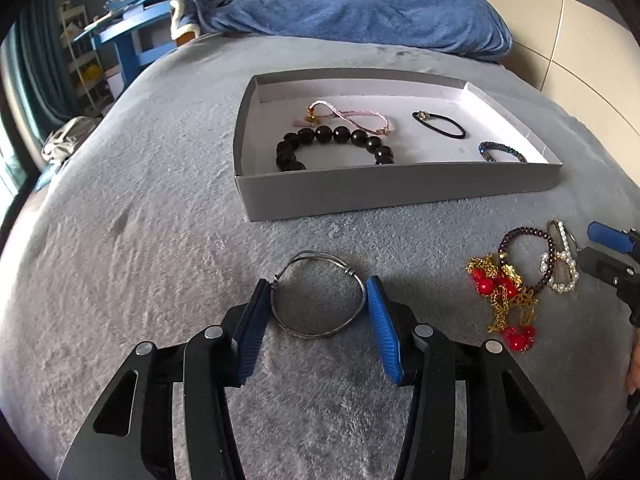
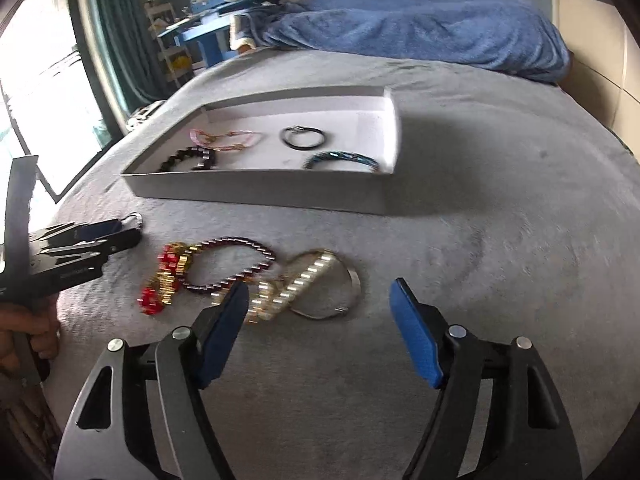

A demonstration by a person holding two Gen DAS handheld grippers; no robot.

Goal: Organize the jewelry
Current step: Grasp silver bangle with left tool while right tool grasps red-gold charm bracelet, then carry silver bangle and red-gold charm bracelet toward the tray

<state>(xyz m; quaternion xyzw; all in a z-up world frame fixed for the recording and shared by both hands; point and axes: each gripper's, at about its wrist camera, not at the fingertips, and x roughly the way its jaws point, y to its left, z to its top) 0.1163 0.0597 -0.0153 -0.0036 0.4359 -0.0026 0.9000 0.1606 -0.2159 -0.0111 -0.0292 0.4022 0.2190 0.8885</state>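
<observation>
A grey shallow box (image 1: 384,192) on the bed holds a black bead bracelet (image 1: 334,136), a pink cord bracelet (image 1: 352,114), a black hair tie (image 1: 440,124) and a blue bracelet (image 1: 502,150). My left gripper (image 1: 318,298) is open, its fingers on either side of a silver bangle (image 1: 320,300) that lies on the blanket. My right gripper (image 2: 320,300) is open and empty, just short of a pearl bracelet (image 2: 296,284) and a thin silver bangle (image 2: 352,284). A dark bead bracelet (image 2: 236,260) and a gold chain with red beads (image 2: 164,280) lie to their left.
The bed is covered by a grey fleece blanket (image 1: 140,240). A blue blanket heap (image 1: 360,8) lies at the far end. The box (image 2: 260,192) also shows in the right wrist view. The left gripper (image 2: 80,244) shows at the left of that view.
</observation>
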